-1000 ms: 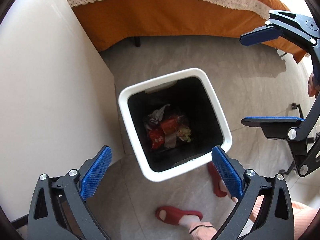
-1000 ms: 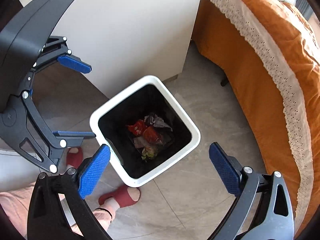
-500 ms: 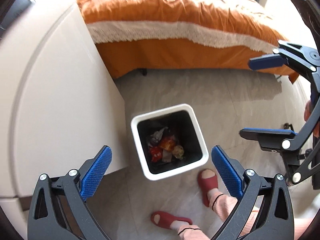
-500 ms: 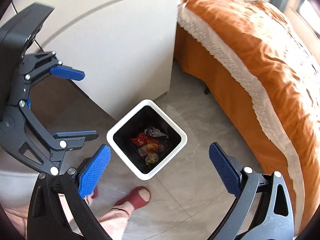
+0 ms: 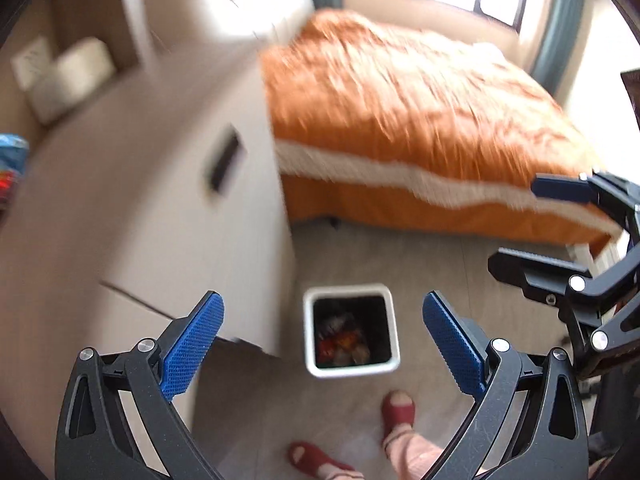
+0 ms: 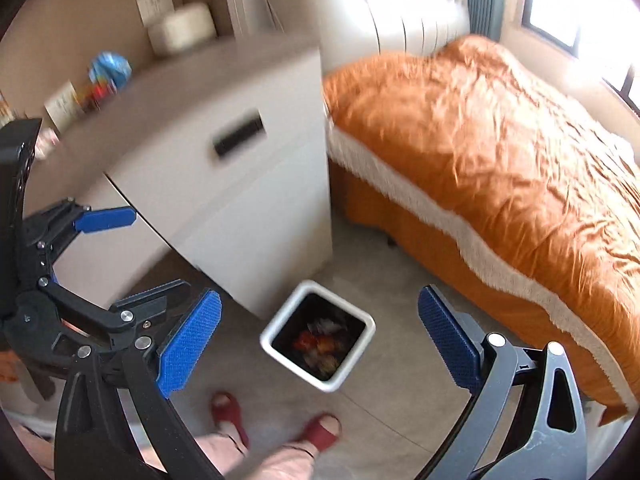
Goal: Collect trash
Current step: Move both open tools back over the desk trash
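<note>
A white square trash bin (image 5: 390, 330) (image 6: 370, 326) stands on the floor far below both grippers, with red, orange and pale wrappers (image 5: 340, 340) (image 6: 320, 344) lying inside. My left gripper (image 5: 322, 344) is open with nothing between its blue pads; it also shows at the left of the right wrist view (image 6: 132, 252). My right gripper (image 6: 320, 346) is open and holds nothing, and appears at the right edge of the left wrist view (image 5: 532, 226). On the desk top lies a blue and red packet (image 6: 108, 74) (image 5: 10, 160), blurred.
A white desk cabinet (image 6: 256, 200) (image 5: 192, 208) stands beside the bin. An orange bed (image 6: 500, 152) (image 5: 420, 120) fills the right. A pale round box (image 6: 182, 30) and cards sit at the desk's back. A person's feet in red slippers (image 6: 276, 420) (image 5: 396, 404) are below.
Both grippers rose well above the bin and tilted up. The bin shrank in view, and the desk top, headboard and window came into sight. Both stayed open.
</note>
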Tool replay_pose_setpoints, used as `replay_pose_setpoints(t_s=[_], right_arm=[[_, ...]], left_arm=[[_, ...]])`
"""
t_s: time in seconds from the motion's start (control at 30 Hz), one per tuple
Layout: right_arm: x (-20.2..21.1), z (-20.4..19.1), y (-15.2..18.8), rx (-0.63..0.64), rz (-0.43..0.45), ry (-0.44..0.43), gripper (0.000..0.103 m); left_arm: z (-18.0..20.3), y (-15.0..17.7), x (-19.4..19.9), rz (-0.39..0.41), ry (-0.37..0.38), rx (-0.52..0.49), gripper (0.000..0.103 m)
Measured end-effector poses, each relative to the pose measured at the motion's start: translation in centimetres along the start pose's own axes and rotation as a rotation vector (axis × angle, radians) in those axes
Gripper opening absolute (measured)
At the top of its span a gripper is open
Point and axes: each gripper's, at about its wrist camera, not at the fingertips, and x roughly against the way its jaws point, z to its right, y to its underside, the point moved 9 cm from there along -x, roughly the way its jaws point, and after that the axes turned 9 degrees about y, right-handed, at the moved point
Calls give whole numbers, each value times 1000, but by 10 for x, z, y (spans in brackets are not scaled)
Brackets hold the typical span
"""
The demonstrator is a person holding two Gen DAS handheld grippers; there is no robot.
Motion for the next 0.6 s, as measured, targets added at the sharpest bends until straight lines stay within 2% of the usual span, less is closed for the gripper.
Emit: replay_pose_setpoints(t_s=[0.13,0.2,0.27,0.43,0.6], right_arm=[[38,-32,-43,-8,100,-37,98],[53,-54,-63,-2,147,-66,98],[66,-85,-83,9,183,-118,98],[83,-151,-122,88,261,-157,98],[91,-211,-150,139,290,-207,98]], left_arm=[[-29,-27,62,114,-74,0,98],[-50,-36,93,169,-148,-13,98],[-68,-39,112,196,-186,-10,98],[-124,-37,160,252,-251,44,98],[-175,-24,199,291,-314,110,98]])
